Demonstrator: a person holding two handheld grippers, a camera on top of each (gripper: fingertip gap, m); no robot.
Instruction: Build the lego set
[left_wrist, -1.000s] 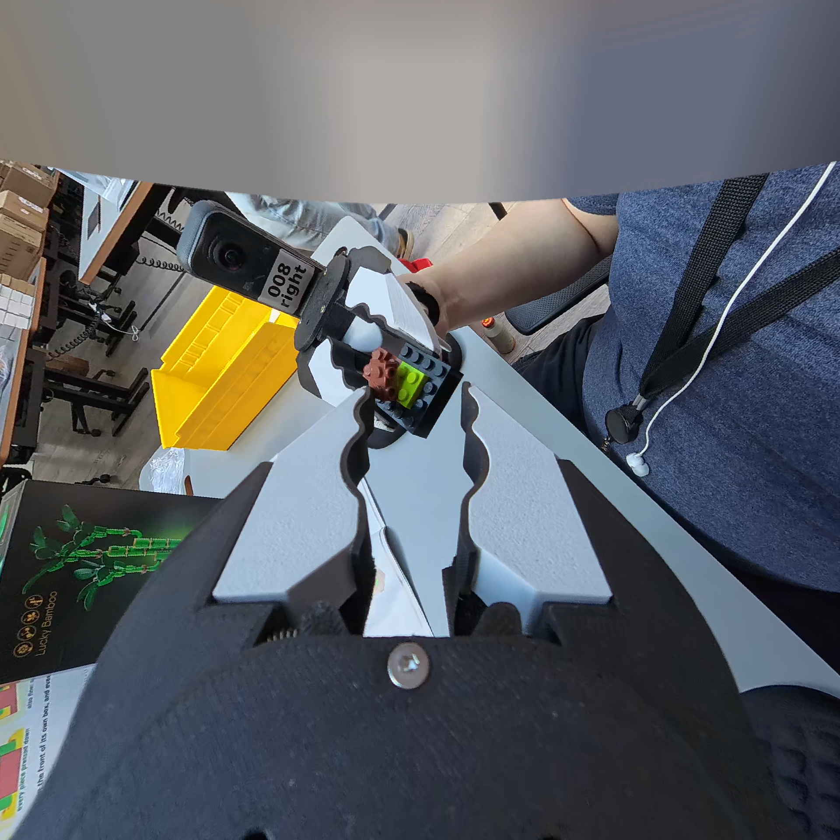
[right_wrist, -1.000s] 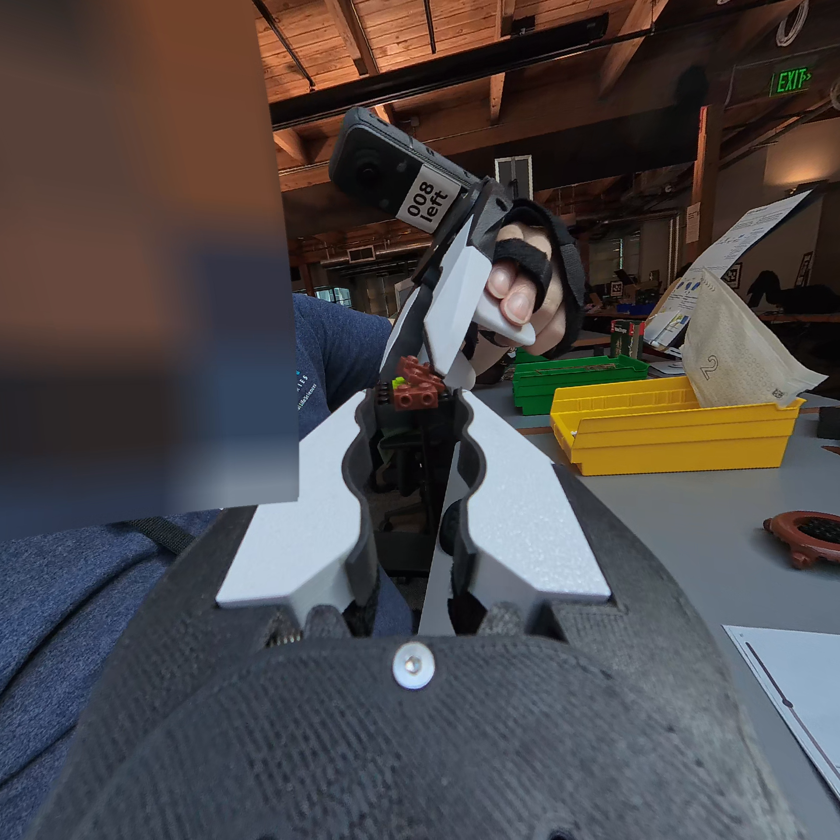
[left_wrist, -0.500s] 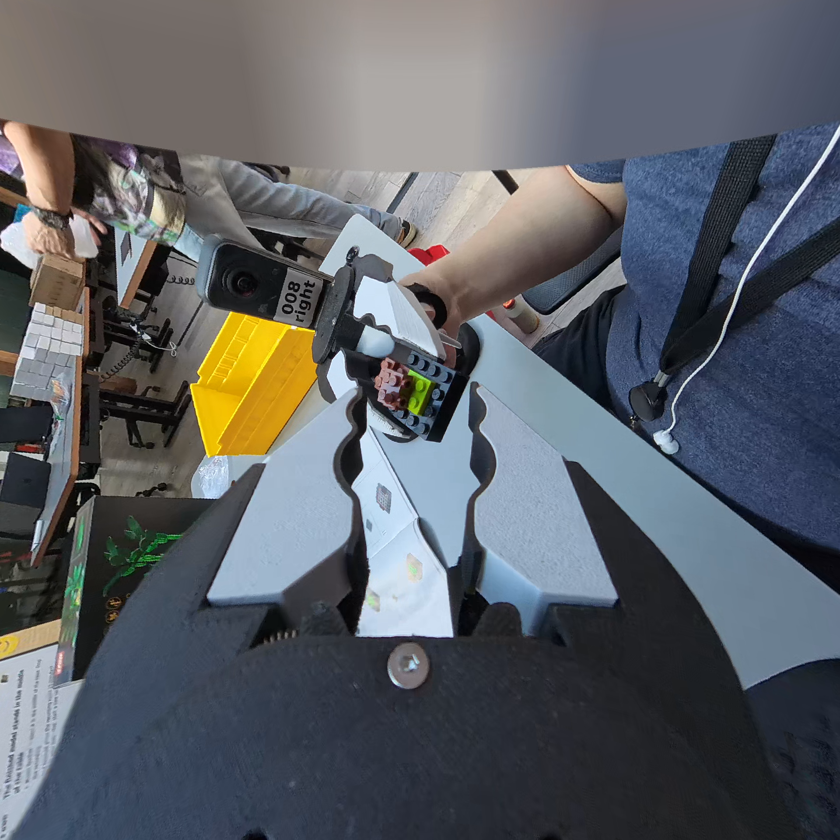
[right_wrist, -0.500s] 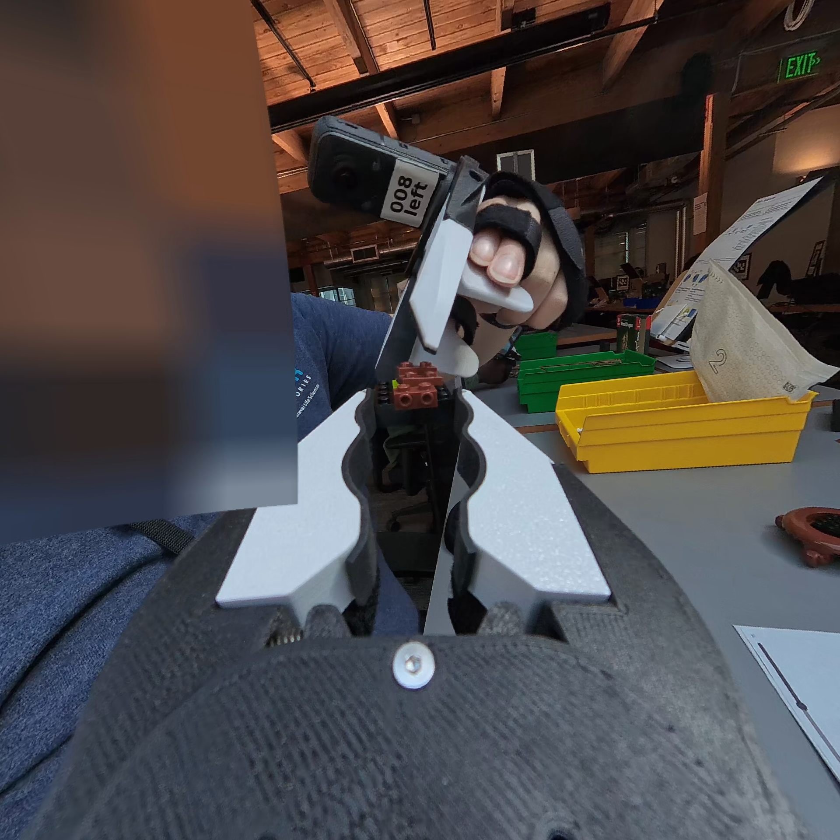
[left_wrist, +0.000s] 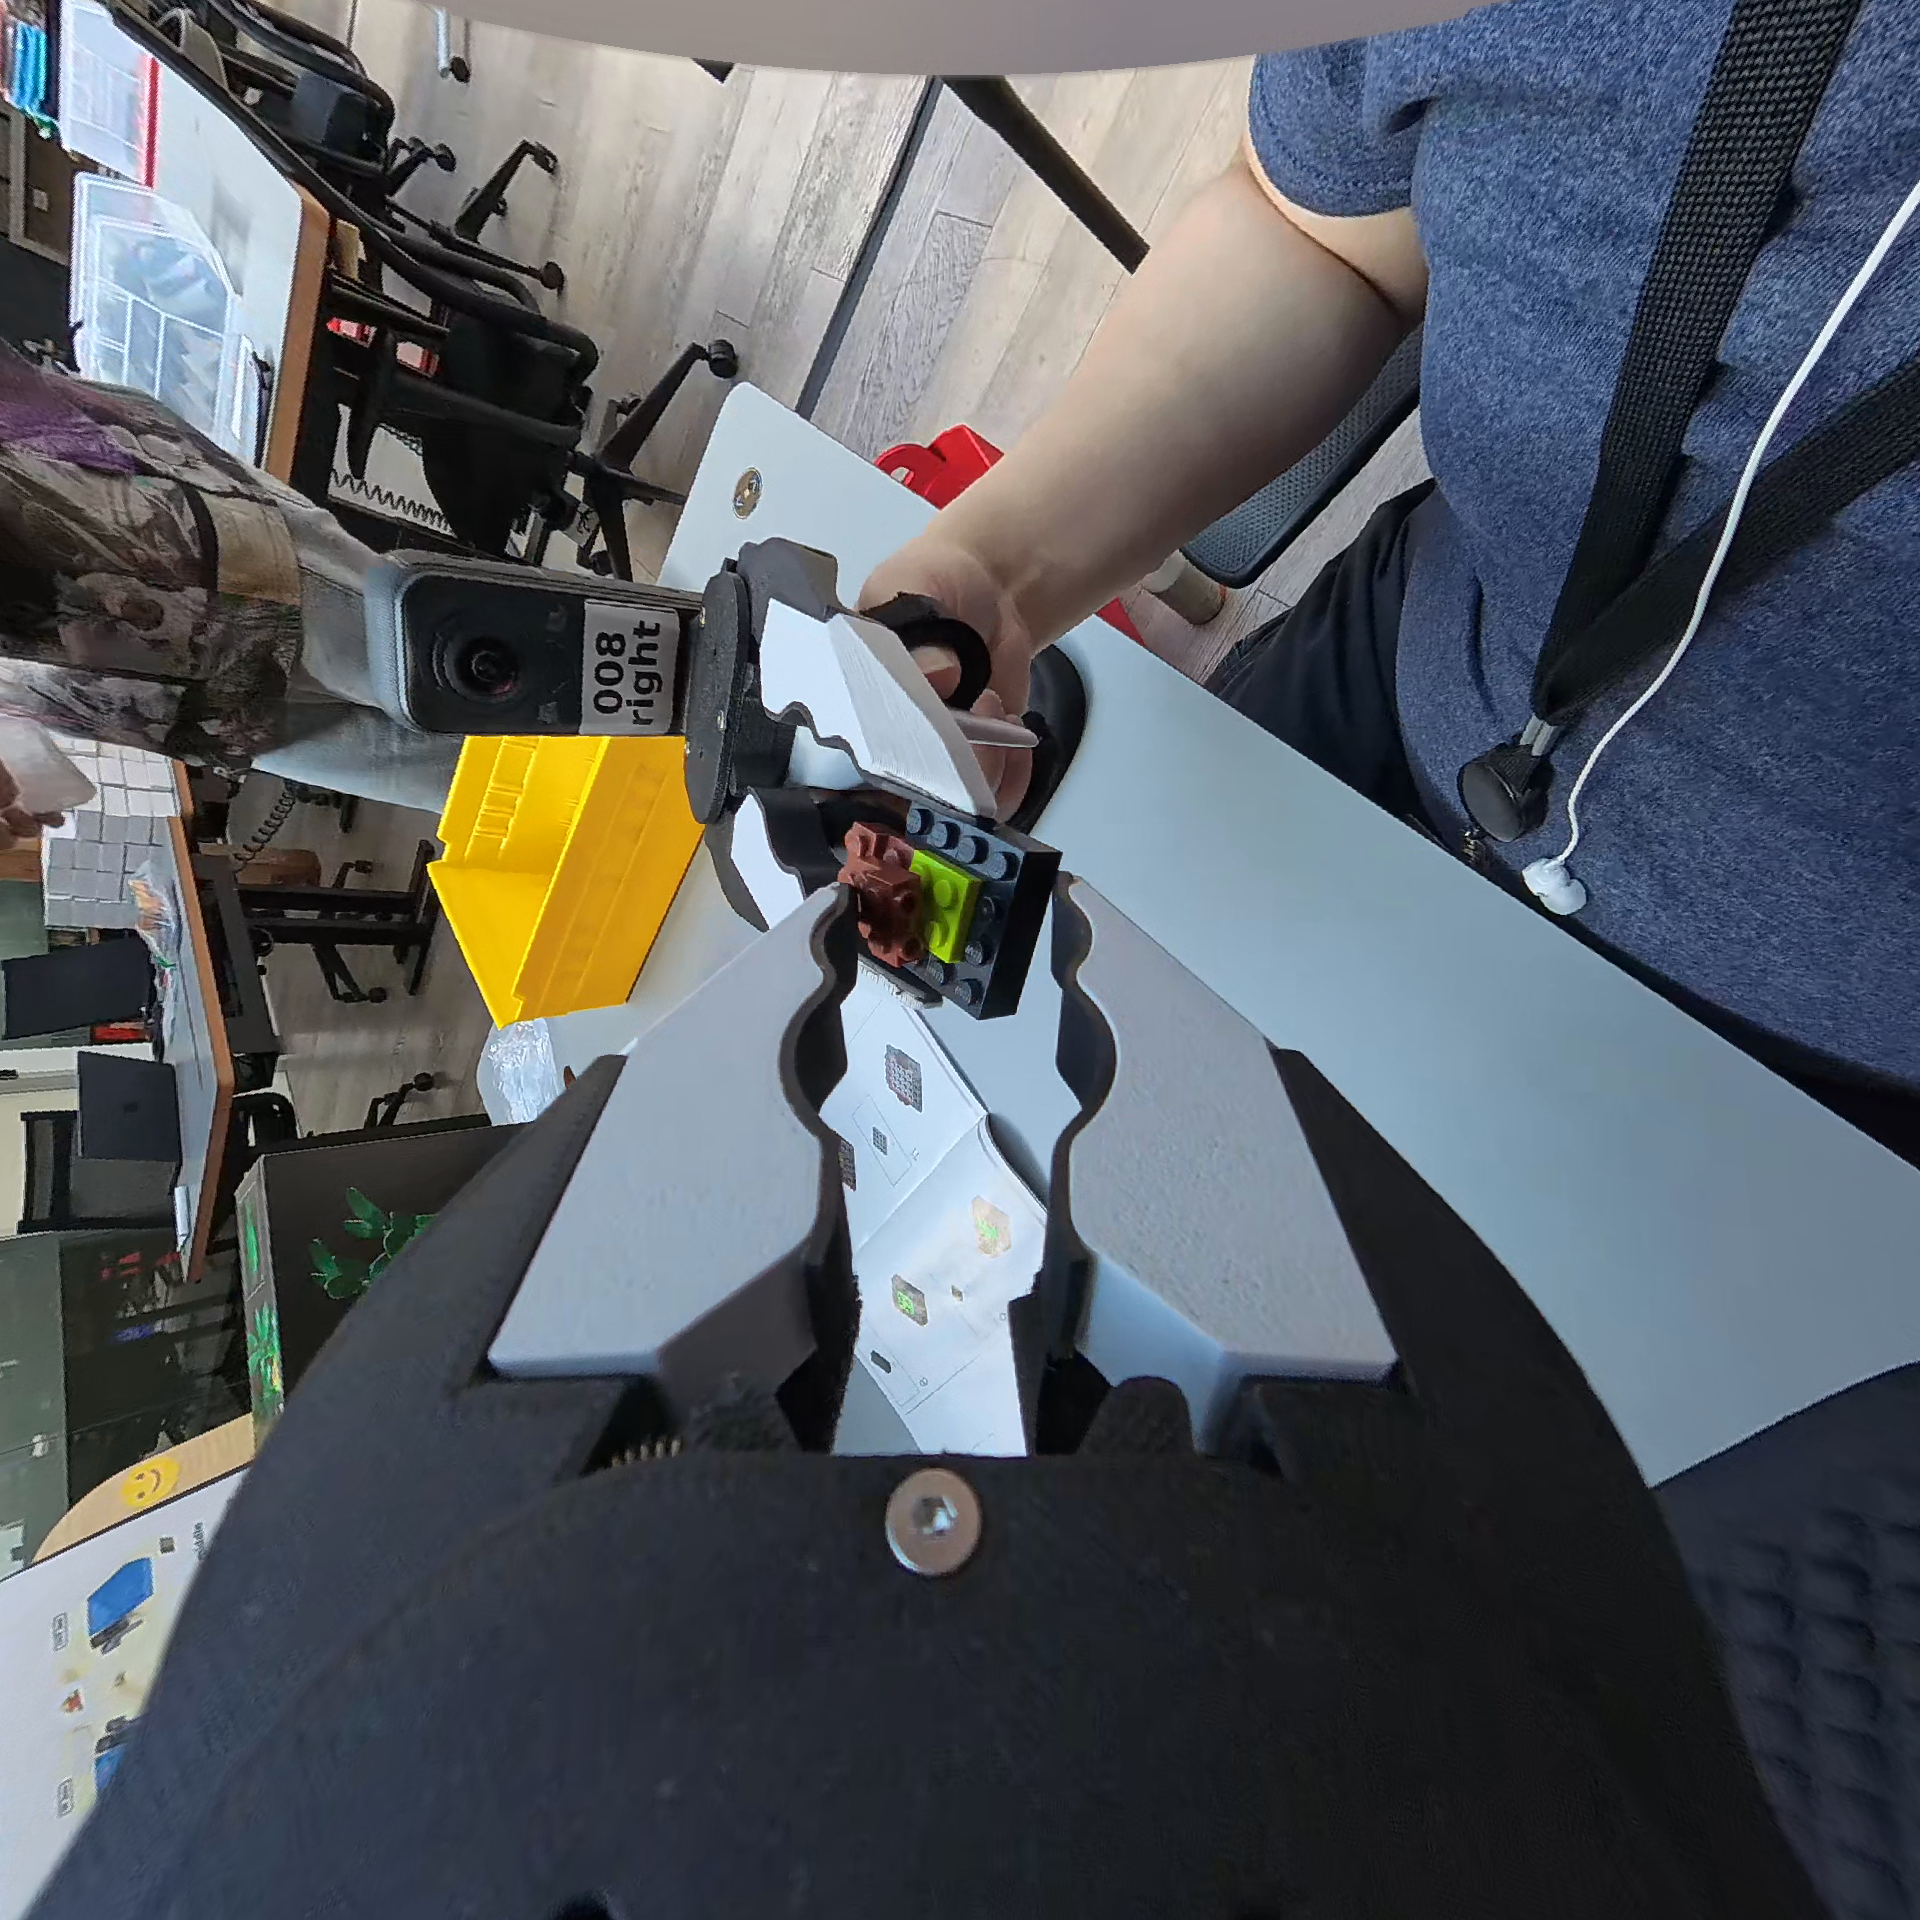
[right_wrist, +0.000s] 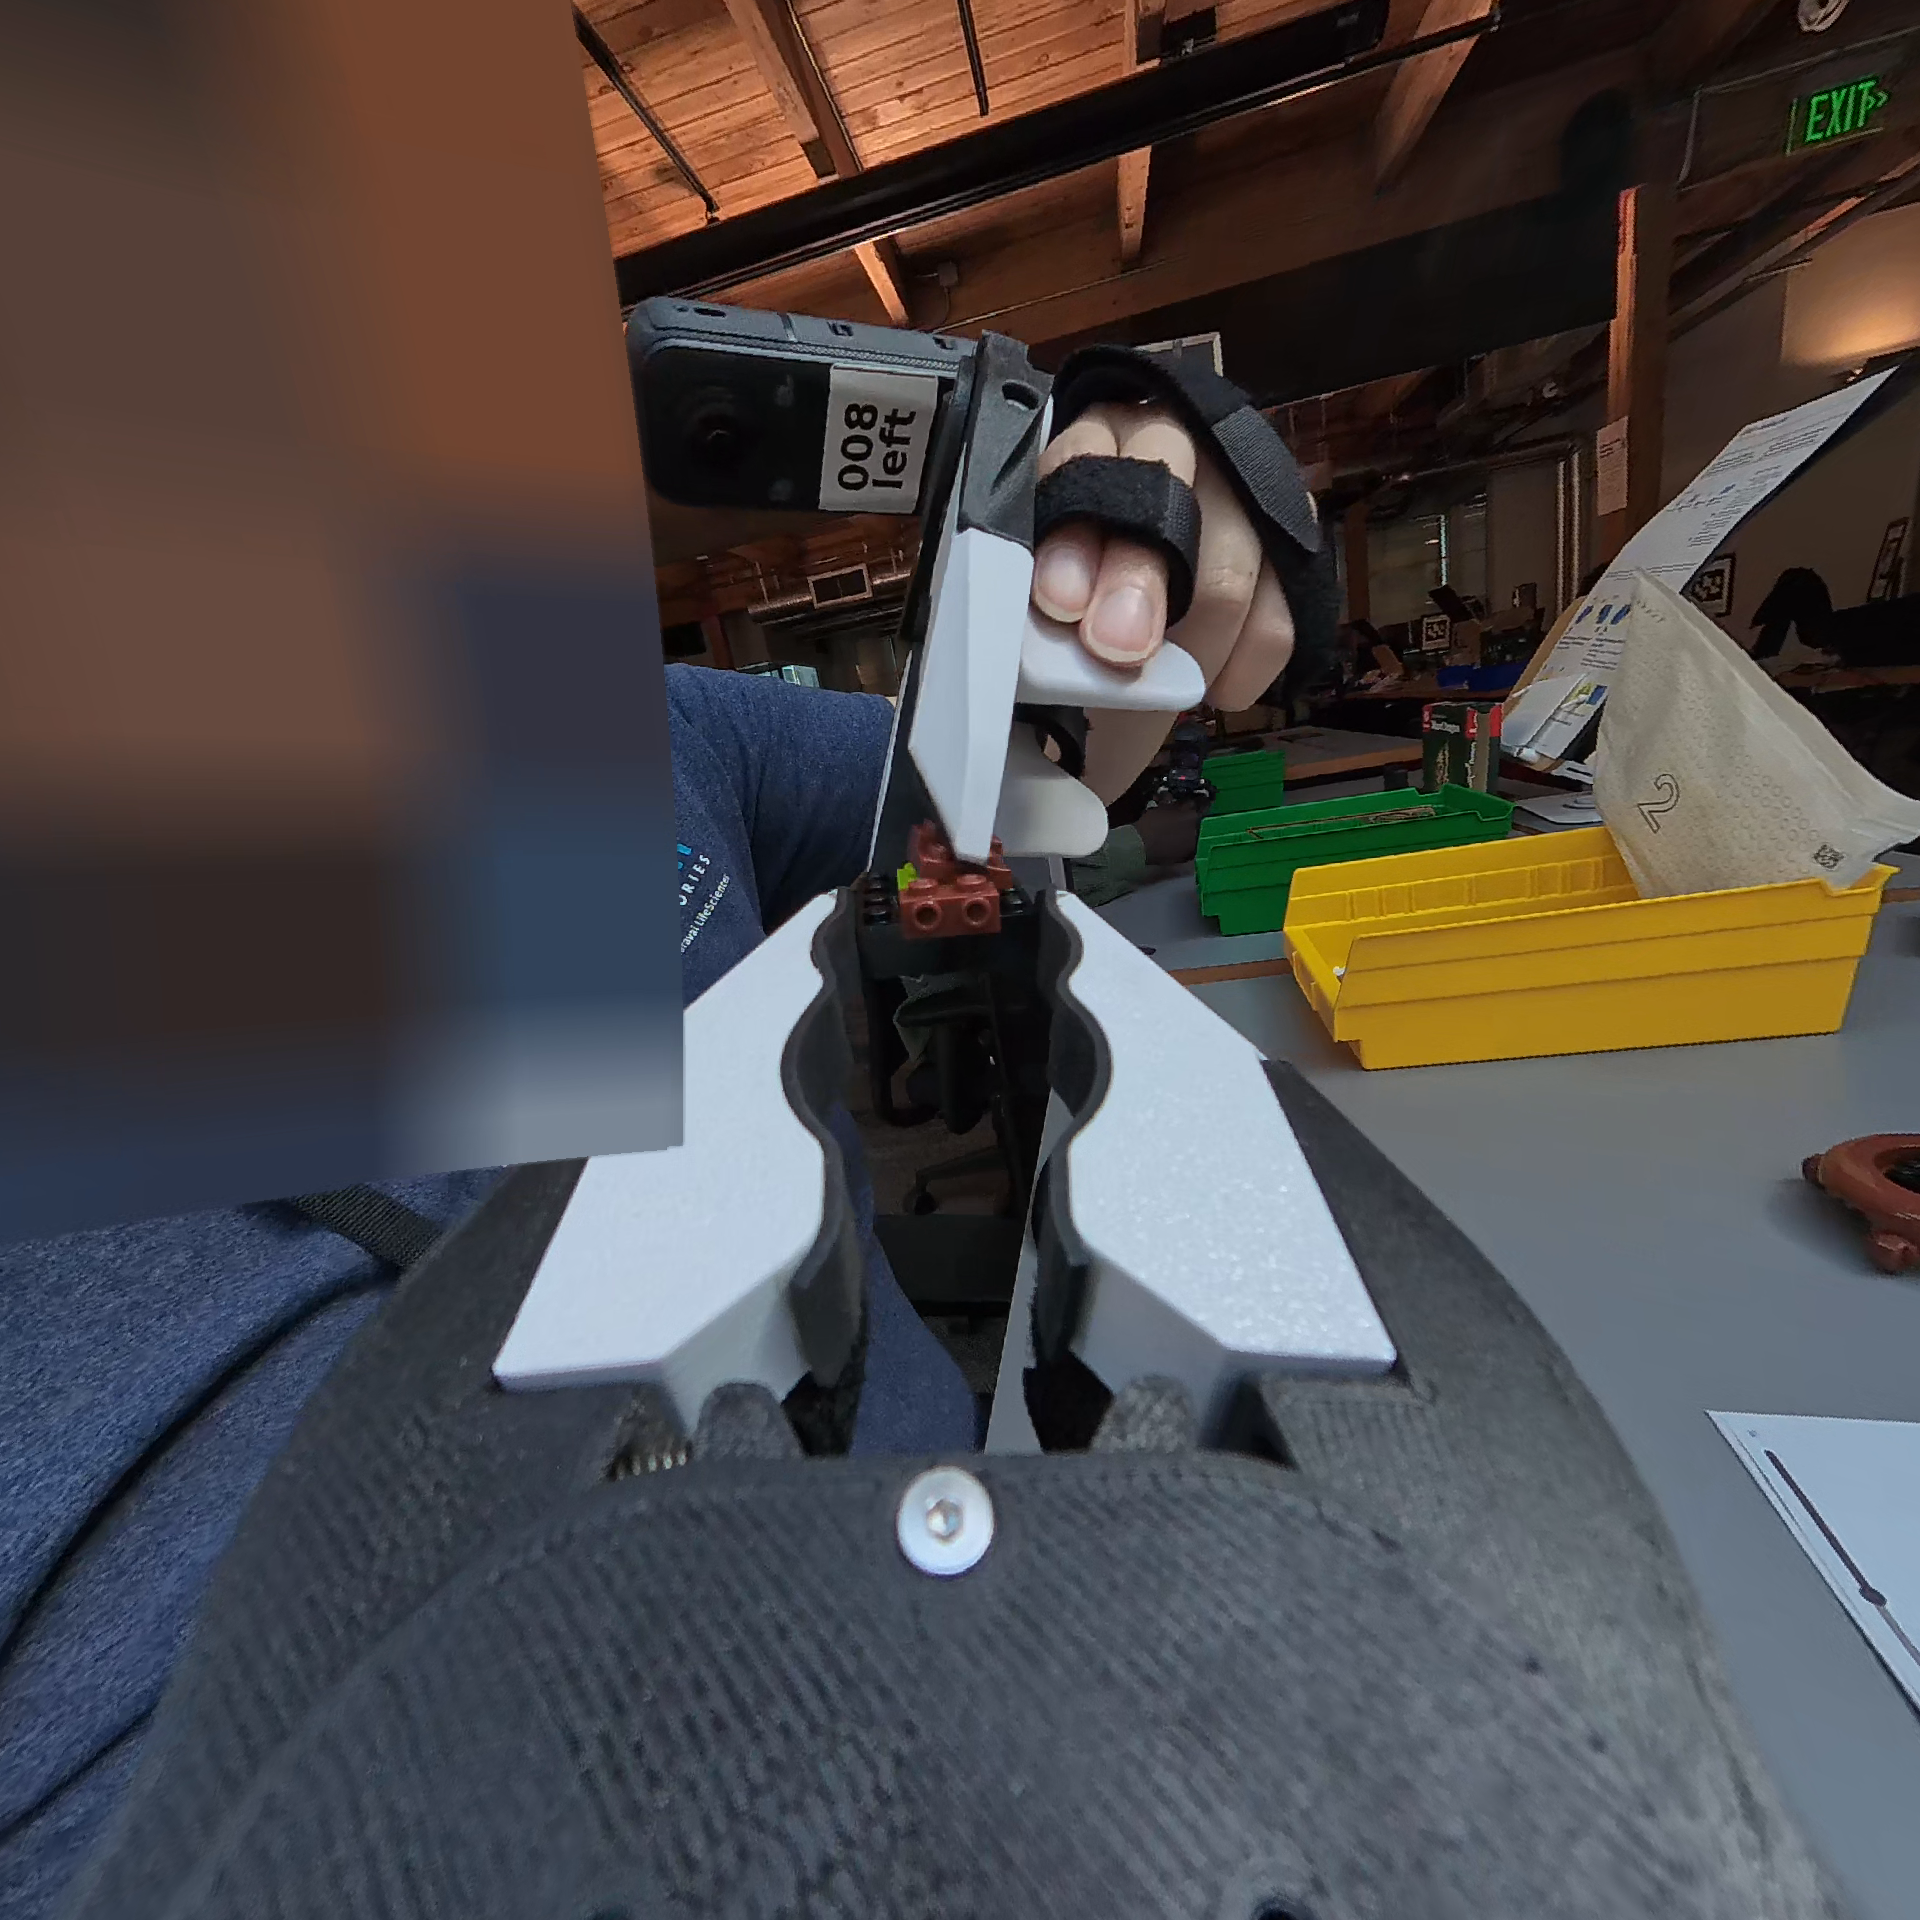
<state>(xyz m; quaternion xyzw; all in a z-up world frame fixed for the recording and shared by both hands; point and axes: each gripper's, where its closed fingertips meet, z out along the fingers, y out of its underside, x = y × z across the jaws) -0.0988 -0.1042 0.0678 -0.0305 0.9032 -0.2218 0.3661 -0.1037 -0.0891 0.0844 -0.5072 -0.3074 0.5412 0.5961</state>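
Note:
A small lego assembly (left_wrist: 961, 914) is held in the air between both grippers: a dark plate (left_wrist: 1013, 935) with a lime green piece (left_wrist: 951, 904) and reddish-brown pieces (left_wrist: 883, 899) on it. My right gripper (right_wrist: 940, 904) is shut on the dark plate's edges (right_wrist: 883, 909); it also shows in the left wrist view (left_wrist: 883, 821). My left gripper (left_wrist: 945, 899) is open, its tips on either side of the assembly, one against the brown pieces. In the right wrist view the left gripper (right_wrist: 961, 847) comes down from above onto the brown pieces (right_wrist: 951, 899).
A grey table (left_wrist: 1351, 1039) lies below, with an instruction booklet (left_wrist: 935, 1195), a black set box (left_wrist: 312, 1268) and a yellow bin (right_wrist: 1558, 966) holding a paper bag (right_wrist: 1714, 790). Green bins (right_wrist: 1351, 842) stand behind. A round brown lego part (right_wrist: 1870, 1205) lies at right. The person's torso is close. Left and right tips are no more than a few centimetres apart.
My left gripper has rolled and come closer, so its tips now flank the assembly. The right gripper kept its hold on the plate and turned to face mine.

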